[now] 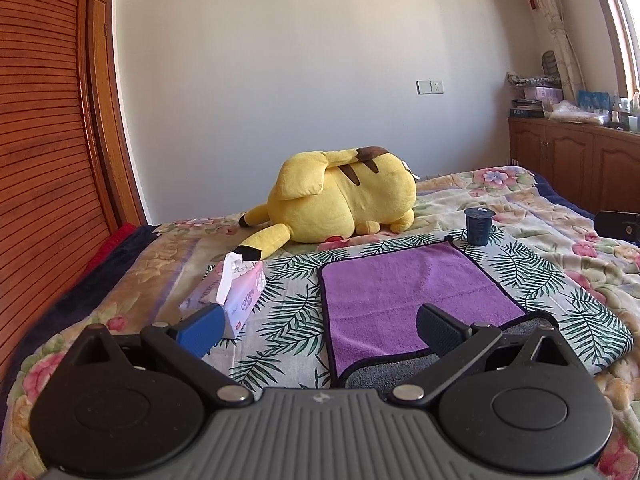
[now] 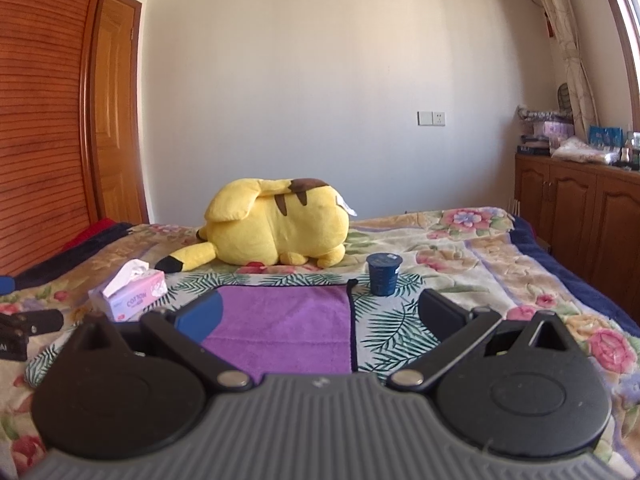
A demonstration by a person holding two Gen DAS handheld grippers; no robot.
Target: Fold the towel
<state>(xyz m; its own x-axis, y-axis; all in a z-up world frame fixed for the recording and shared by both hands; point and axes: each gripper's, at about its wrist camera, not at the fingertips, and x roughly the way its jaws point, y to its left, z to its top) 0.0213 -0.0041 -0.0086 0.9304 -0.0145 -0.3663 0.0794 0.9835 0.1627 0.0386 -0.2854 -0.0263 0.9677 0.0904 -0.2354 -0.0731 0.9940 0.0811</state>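
Observation:
A purple towel point(image 1: 408, 292) with a dark border lies flat on a leaf-print cloth point(image 1: 296, 304) on the bed; its near edge is turned up and shows a grey underside point(image 1: 384, 376). It also shows in the right wrist view point(image 2: 288, 324). My left gripper point(image 1: 320, 328) is open and empty, held above the towel's near left part. My right gripper point(image 2: 320, 316) is open and empty, above the towel's near right edge. Each gripper's body hides the towel's nearest edge.
A pink tissue box point(image 1: 236, 288) lies left of the towel. A dark blue cup point(image 1: 479, 226) stands at the towel's far right corner. A yellow plush toy point(image 1: 344, 204) lies behind. Wooden wardrobe point(image 1: 44, 160) at left, cabinets point(image 1: 576, 160) at right.

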